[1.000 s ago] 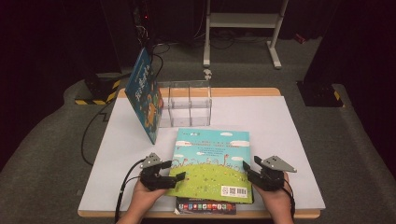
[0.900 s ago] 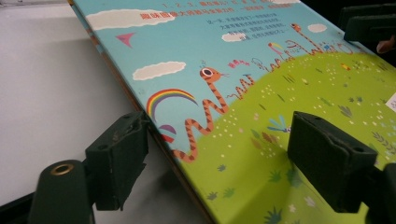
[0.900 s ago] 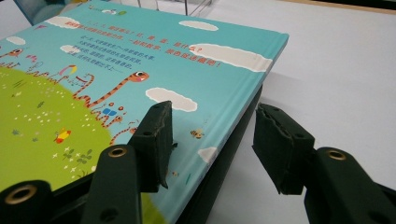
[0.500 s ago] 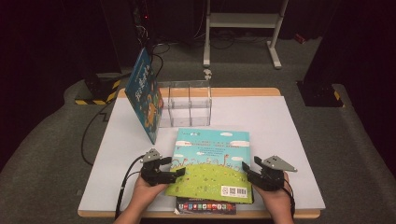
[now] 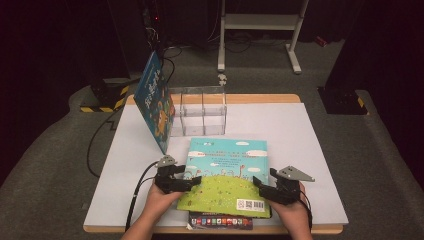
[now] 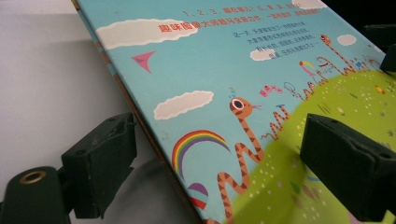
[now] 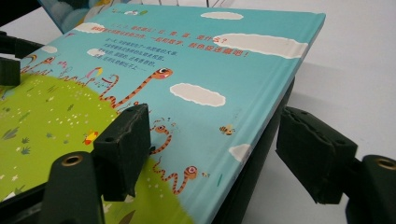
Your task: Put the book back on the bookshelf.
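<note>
A picture book [image 5: 227, 172] with a blue sky and a green hill on its cover lies flat near the table's front edge, on top of a darker book [image 5: 220, 221]. My left gripper [image 5: 192, 181] is at its left edge. In the left gripper view the book [image 6: 243, 70] passes between the jaws, and the left gripper [image 6: 219, 126] is open, its pads off the book. My right gripper [image 5: 257, 182] straddles the right edge. It [image 7: 215, 116] is open too, one jaw above the cover [image 7: 196, 60], the other beside the spine. Both sets of jaws have just been opening.
Another picture book [image 5: 155, 102] stands tilted against a clear plastic divider box [image 5: 200, 112] at the back left of the white table [image 5: 310, 150]. A cable trails from the left gripper off the table's front. Dark floor and a stand lie beyond.
Both grippers' jaws have spread apart at the book's side edges. The left gripper has edged slightly toward the book. The book lies where it was.
</note>
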